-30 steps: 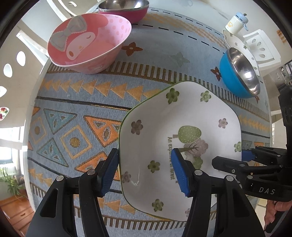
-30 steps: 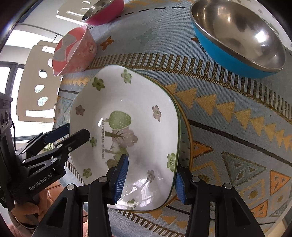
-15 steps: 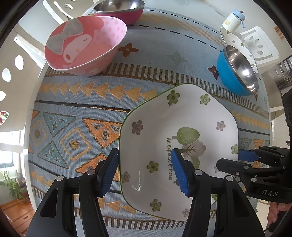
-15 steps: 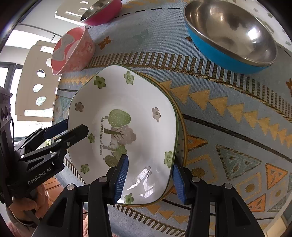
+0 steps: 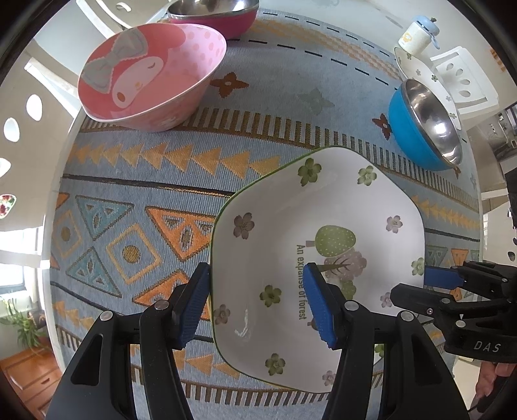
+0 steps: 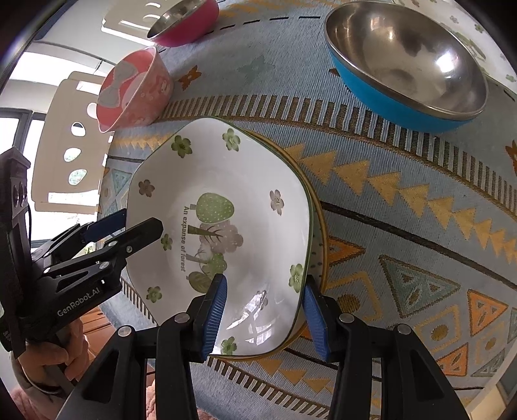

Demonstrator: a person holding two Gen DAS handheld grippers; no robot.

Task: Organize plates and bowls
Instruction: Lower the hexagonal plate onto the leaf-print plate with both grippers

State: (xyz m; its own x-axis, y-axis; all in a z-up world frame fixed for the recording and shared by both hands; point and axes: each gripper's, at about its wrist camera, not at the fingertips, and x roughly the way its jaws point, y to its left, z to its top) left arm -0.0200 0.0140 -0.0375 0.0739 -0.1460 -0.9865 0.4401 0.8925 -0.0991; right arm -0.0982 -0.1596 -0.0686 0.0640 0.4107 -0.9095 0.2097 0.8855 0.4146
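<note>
A white six-sided plate with green flowers and a tree print (image 5: pixel 323 210) (image 6: pixel 226 168) hangs between both grippers over the patterned tablecloth (image 5: pixel 129 194). My left gripper (image 5: pixel 255 307) (image 6: pixel 135 223) is shut across the plate's left rim, one blue pad outside and one on the inner wall. My right gripper (image 6: pixel 263 316) (image 5: pixel 416 286) is shut across the opposite rim in the same way. Just beneath it, a second plate with a yellow rim (image 6: pixel 320 258) peeks out on the right side only. Whether the two plates touch, I cannot tell.
A pink cartoon bowl (image 5: pixel 145 71) (image 6: pixel 135 93) and a magenta steel bowl (image 5: pixel 213 16) stand at the far left. A blue steel bowl (image 5: pixel 420 126) (image 6: pixel 404 64) sits far right, with a floral plate (image 5: pixel 416 69) and a small cup (image 5: pixel 415 34) behind it. White chairs (image 5: pixel 462 80) ring the table.
The right wrist view has drifted slightly, so the blue bowl sits a little further left. The white plate stays fixed between both pairs of pads.
</note>
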